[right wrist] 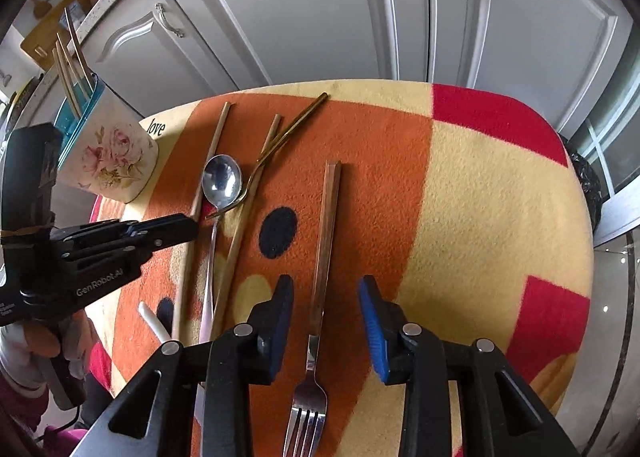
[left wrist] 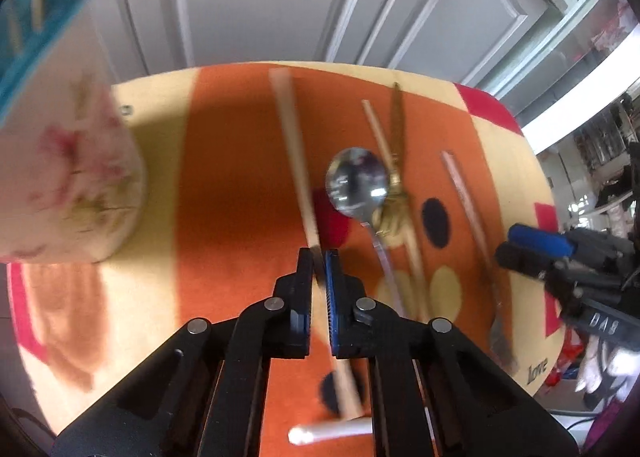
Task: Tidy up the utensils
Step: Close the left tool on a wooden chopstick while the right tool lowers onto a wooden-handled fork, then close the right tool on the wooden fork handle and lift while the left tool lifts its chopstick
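Item 1, left gripper [left wrist: 319, 263]: jaws clamped on a wooden chopstick [left wrist: 294, 149], gripped near mid-length. The stick's long axis runs straight ahead of the jaws and continues back beneath them; whether it is clear of the cloth cannot be told.

Item 2, utensil holder [left wrist: 72, 177]: floral ceramic cup with a blue insert, standing ahead and to the left of the left jaws, well apart. Several chopsticks stand upright in it already. Judged destination for the held stick; the stick lies roughly level, so it must be tipped end-down to enter.

Item 3, right gripper [right wrist: 326, 311]: jaws apart, holding nothing.

Item 4, fork [right wrist: 318, 297]: copper-toned handle, steel tines. It lies between the open right jaws, its long axis along the jaws' forward line, tines toward the camera. The right gripper is the nearer one.

Item 5, loose pieces to the left of the right jaws: steel spoon [right wrist: 221, 181], gold utensil [right wrist: 280, 141] crossing a second chopstick [right wrist: 244, 213], a white piece [right wrist: 154, 323].

Item 6, table [right wrist: 480, 197]: covered by a patterned orange, cream and red blanket.
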`<state>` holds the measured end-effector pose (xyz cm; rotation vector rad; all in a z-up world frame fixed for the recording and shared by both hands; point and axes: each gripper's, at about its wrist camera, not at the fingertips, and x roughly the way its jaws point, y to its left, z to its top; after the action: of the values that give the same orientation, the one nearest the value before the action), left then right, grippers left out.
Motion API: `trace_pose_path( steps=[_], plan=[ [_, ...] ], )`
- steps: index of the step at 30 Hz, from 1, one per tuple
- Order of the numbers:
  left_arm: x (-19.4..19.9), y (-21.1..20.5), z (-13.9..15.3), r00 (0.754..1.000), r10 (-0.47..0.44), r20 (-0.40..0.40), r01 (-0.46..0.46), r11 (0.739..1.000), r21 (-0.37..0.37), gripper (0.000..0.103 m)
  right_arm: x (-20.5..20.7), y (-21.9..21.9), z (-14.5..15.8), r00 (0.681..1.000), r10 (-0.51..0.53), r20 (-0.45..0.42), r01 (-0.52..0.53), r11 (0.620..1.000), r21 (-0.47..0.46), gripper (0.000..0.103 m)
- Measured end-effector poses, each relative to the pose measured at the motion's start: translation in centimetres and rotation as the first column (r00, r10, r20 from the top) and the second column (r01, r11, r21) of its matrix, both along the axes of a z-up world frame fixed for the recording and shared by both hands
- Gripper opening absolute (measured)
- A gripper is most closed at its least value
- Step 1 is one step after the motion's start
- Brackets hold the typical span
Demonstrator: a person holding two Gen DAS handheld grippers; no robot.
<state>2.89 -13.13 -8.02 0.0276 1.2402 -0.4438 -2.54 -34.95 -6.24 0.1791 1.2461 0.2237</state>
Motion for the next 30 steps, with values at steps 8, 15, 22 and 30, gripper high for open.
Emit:
trace_pose_path(
  steps=[8, 15, 22, 30],
  plan=[
    [-0.2, 5.0, 1.7, 1.0, -0.004, 0.003, 0.004, 1.0, 0.022, 0.003, 0.2, 0.6, 0.0, 1.0, 0.01, 0.0, -0.01, 1.0, 0.013, 0.035],
    [-4.9, 7.3, 0.9, 0.996, -0.071, -0.049, 0.074, 0.995, 0.07, 0.003, 0.4, 0.5, 0.3, 1.0, 0.008, 0.006, -0.008, 1.0, 0.014, 0.035],
    [-4.5, 7.9, 1.3, 0.998, -0.033, -0.051, 0.036, 0.998, 0.056, 0.008, 2.4, 0.3, -0.5, 1.0, -0.01, -0.019, 0.011, 1.0, 0.015, 0.035],
    [-1.0, 3.5, 1.2, 0.995, -0.077, 0.067, 0.066, 0.986, 0.153, 0.028, 4.7, 0.7, -1.3, 0.999, 0.011, -0.048, -0.012, 1.0, -0.026, 0.035]
  ],
)
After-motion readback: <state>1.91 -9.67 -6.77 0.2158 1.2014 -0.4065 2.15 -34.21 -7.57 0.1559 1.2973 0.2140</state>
